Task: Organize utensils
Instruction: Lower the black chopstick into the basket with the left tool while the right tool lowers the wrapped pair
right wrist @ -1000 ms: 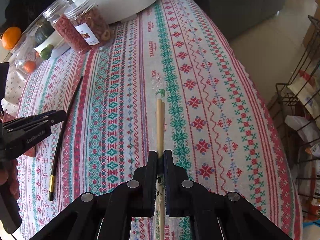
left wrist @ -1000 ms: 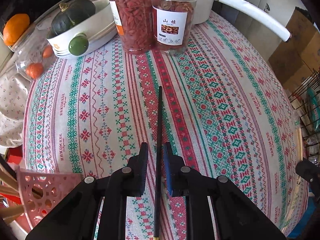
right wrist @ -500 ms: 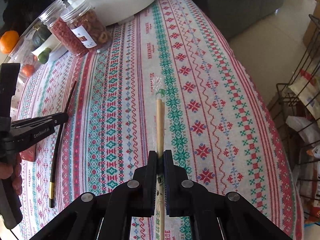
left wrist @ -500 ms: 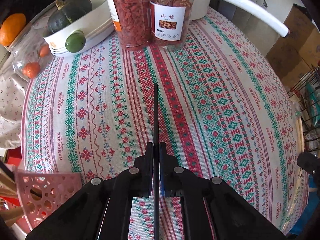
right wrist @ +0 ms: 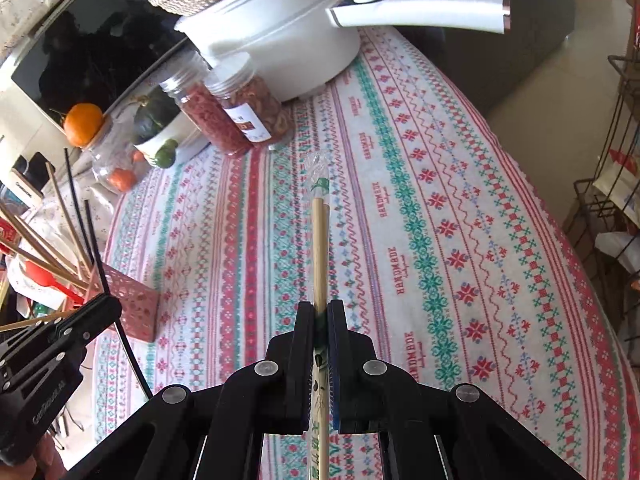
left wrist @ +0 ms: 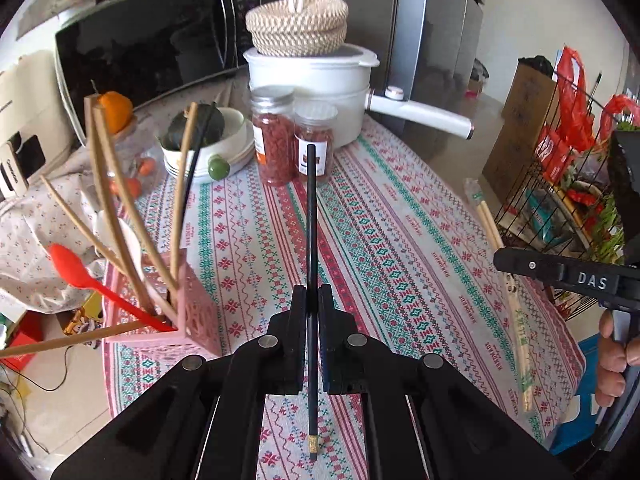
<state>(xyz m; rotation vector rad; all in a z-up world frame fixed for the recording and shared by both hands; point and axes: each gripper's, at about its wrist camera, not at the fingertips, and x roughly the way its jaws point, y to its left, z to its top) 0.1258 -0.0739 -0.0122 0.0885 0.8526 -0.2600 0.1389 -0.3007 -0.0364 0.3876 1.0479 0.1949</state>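
At far left, the pink perforated utensil holder (left wrist: 168, 312) stands on the patterned tablecloth (left wrist: 400, 240), loaded with wooden chopsticks (left wrist: 120, 208) and a red spoon (left wrist: 80, 276); it is evidently the collection point. The left gripper (left wrist: 312, 300) is clenched on a black chopstick (left wrist: 311, 216), gripped near its gold-banded end so the long tip projects forward for insertion. To the right, the right gripper (right wrist: 320, 320) clamps a wrapped pair of bamboo chopsticks (right wrist: 320, 248) the same way. Compared with half a second earlier, the black chopstick is off the cloth and raised, and the left view now tilts up, showing the holder, white pot (left wrist: 312, 80) and microwave (left wrist: 140, 40).
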